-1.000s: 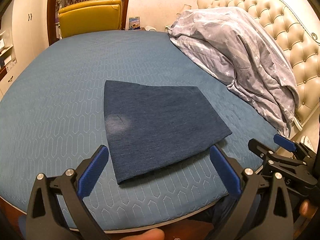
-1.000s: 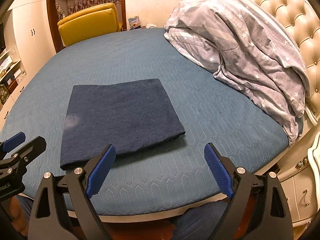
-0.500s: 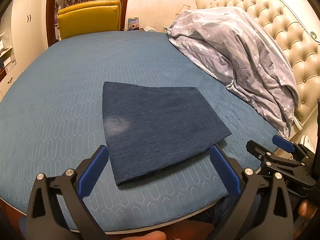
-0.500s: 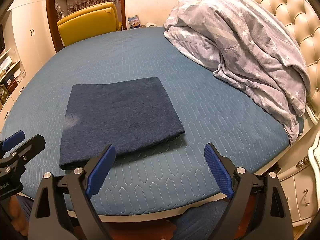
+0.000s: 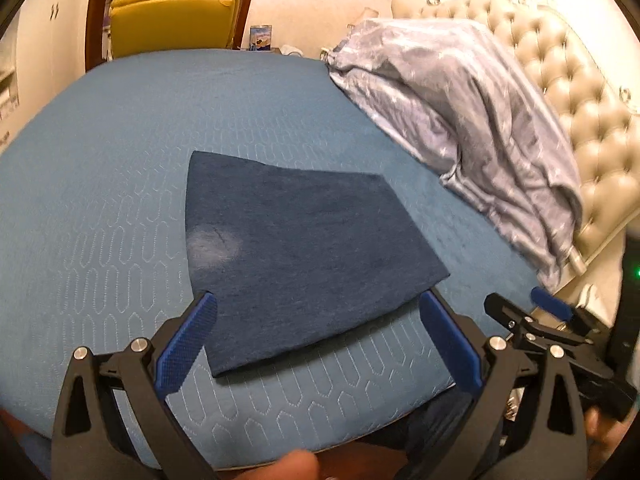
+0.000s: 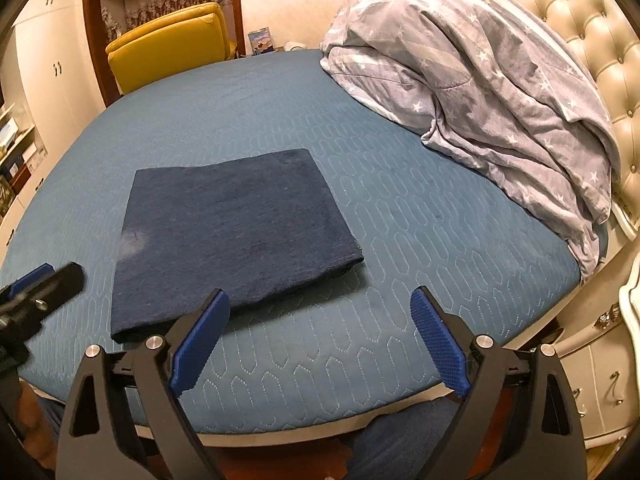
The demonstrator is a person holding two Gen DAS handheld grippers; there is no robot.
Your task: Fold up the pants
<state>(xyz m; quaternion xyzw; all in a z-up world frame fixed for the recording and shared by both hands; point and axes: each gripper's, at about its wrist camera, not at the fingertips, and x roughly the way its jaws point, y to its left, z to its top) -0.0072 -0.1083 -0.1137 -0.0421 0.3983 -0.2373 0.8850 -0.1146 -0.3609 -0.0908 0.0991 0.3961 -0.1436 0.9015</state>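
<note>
Little has shifted since the earlier frames: the folded pants (image 6: 232, 236) lie in the same spot, flat on the bed (image 6: 420, 264) near its front edge. Your left tongs (image 5: 316, 344) and right tongs (image 6: 320, 344) both stand wide open, holding nothing, above that edge. You have bare mattress around the pants on every side. A rumpled quilt (image 6: 480, 92) lies well apart by the headboard (image 6: 580, 12).

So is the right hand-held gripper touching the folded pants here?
Apart. In the right wrist view the right hand-held gripper stands open over bare bedcover, short of the folded pants, with nothing between its pads.
</note>
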